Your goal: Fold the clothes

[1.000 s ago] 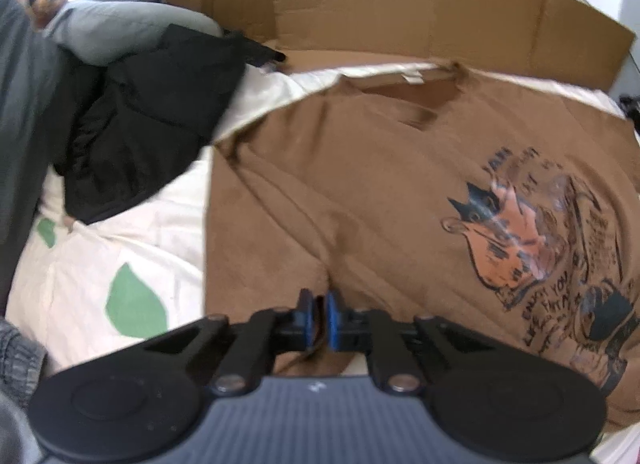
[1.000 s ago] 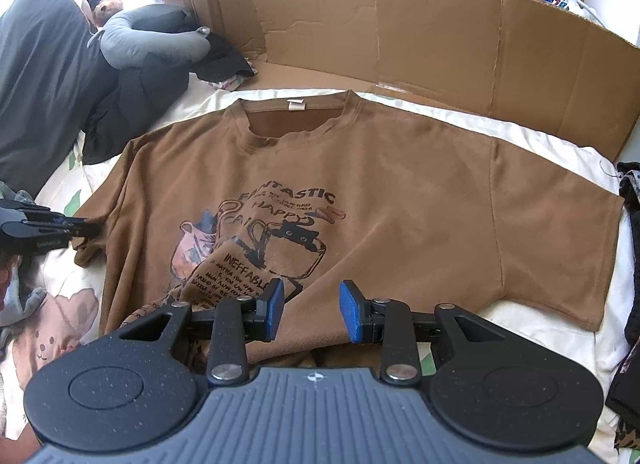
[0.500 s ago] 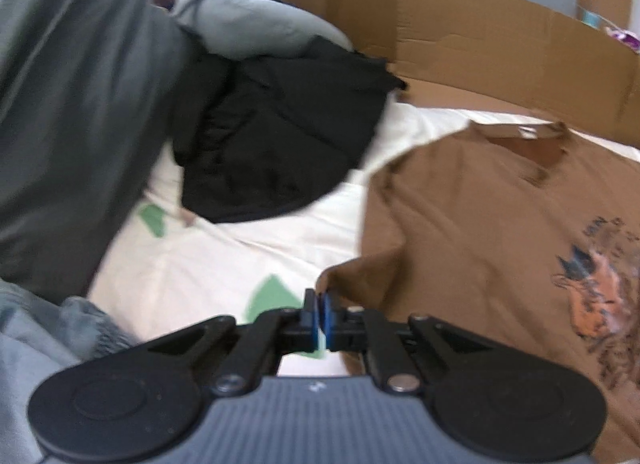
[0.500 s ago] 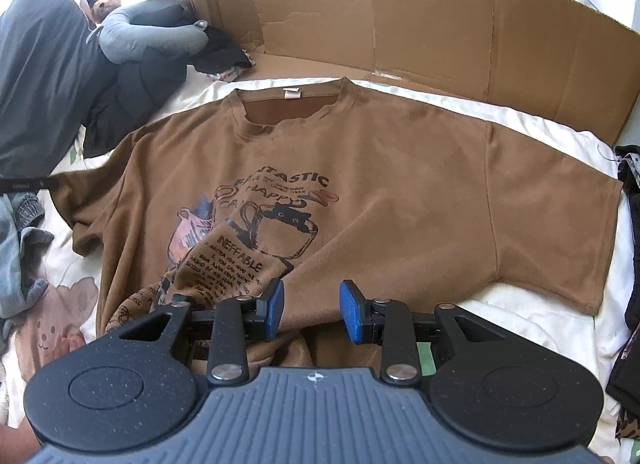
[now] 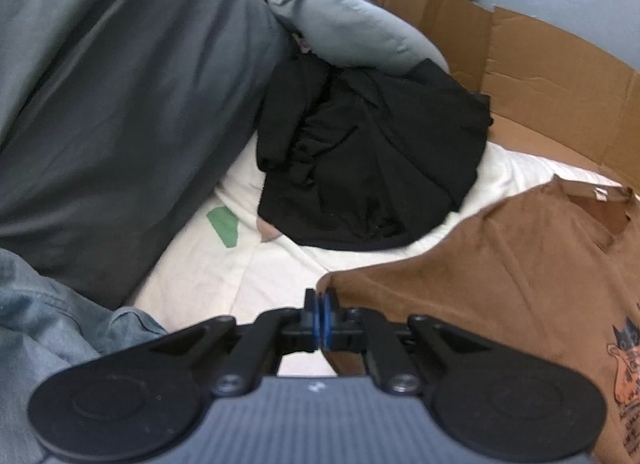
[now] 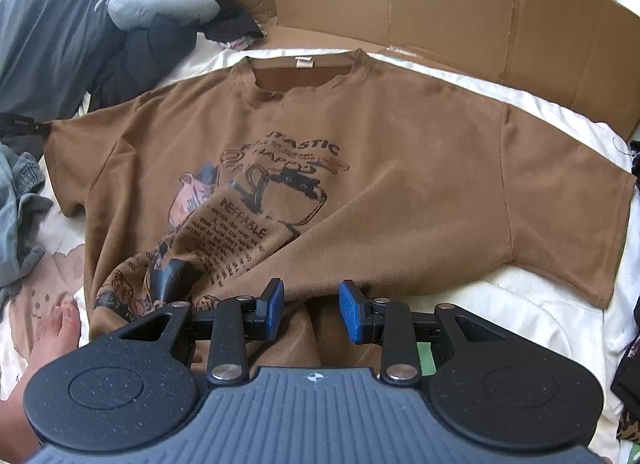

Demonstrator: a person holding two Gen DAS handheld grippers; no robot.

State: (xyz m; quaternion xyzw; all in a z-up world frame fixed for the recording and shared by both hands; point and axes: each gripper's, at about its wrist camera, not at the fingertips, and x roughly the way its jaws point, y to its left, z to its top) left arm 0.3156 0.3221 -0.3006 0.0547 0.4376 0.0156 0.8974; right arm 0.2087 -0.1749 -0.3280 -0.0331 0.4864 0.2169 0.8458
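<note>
Brown T-shirt point(image 6: 400, 168) spread face up on the bed point(image 6: 520, 296), collar toward the cardboard point(image 6: 440, 12), hem bunched at the near edge. Left claw point(image 5: 321, 318) pinched tight on the tip of the shirt's left sleeve point(image 5: 360, 288), beside the black garment point(image 5: 372, 160). Right claw point(image 6: 311, 310) partly open over the bunched hem, gripping nothing. Best to draw that sleeve straight out, low and taut, then flatten the hem before any fold.
</note>
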